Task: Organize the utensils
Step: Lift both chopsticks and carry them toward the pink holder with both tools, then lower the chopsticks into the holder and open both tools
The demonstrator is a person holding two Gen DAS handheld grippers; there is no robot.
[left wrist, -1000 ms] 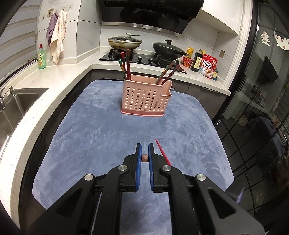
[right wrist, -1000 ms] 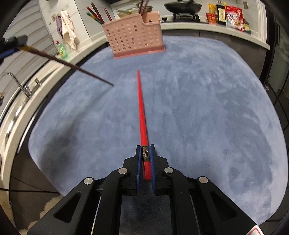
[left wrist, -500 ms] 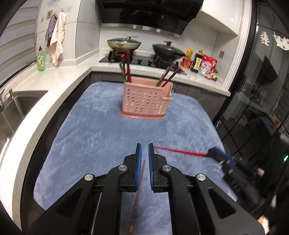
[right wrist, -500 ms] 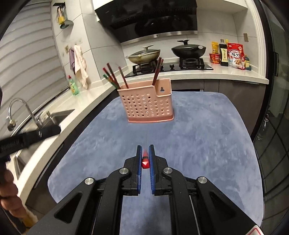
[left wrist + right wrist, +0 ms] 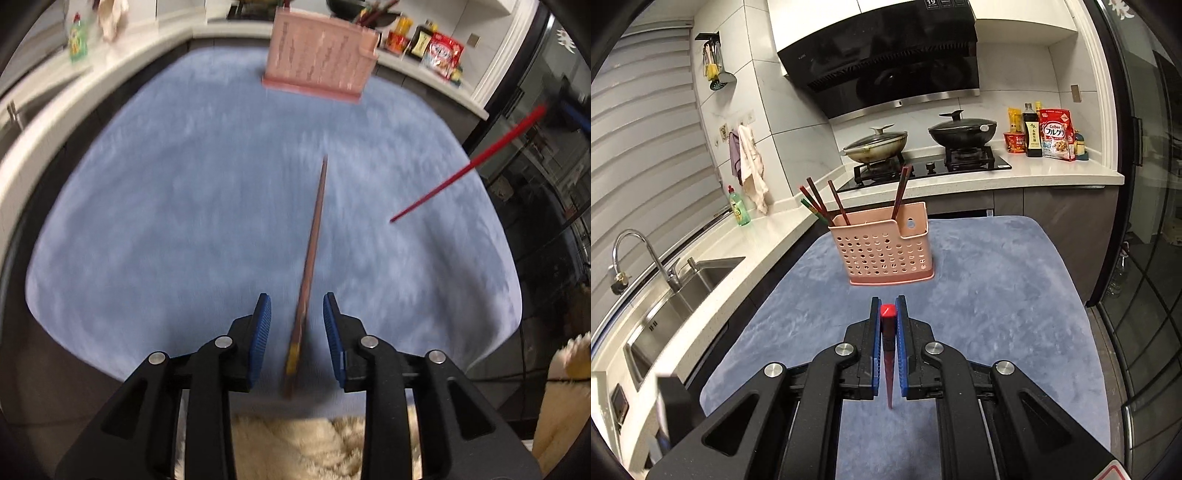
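Currently mid-transfer: red chopstick (image 5: 887, 343) clamped in right gripper (image 5: 887, 314), brown chopstick (image 5: 312, 254) between parted left gripper (image 5: 297, 314) jaws; next, carriage to pink holder (image 5: 882, 251).

Five chopsticks (image 5: 837, 202) in one basket (image 5: 882, 251); two pans (image 5: 875, 144).

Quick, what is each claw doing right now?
Left gripper: open, brown chopstick between its fingers, not clamped.
Right gripper: closed on a red chopstick.

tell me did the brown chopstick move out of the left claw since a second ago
Yes. The left claw now stands open, and the brown chopstick lies loose between its pads on the blue cloth, pointing toward the pink basket.
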